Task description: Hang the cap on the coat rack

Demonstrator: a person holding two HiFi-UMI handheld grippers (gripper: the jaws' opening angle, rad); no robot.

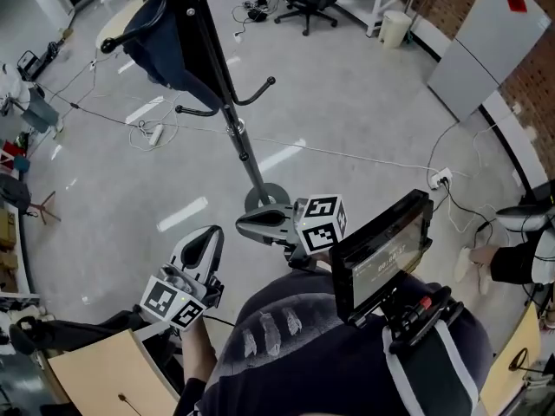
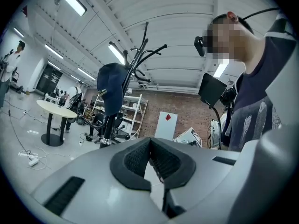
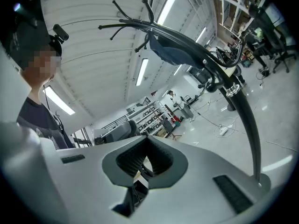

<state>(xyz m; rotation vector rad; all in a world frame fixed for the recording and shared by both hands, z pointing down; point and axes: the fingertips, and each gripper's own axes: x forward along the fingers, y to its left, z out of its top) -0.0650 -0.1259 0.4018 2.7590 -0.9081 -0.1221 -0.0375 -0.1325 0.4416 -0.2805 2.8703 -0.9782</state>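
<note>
Head view: dark navy cap (image 1: 163, 48) on black coat rack (image 1: 218, 69)

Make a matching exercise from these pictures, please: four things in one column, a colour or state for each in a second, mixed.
1 cap
2 coat rack
3 left gripper
4 power strip

A white, lying flat
B shut, holding nothing
C dark blue, hanging
D black, standing upright

Pairs: 1-C, 2-D, 3-B, 4-A

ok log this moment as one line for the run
cap: hanging on coat rack | left gripper: jaws shut, empty | right gripper: jaws shut, empty
</note>
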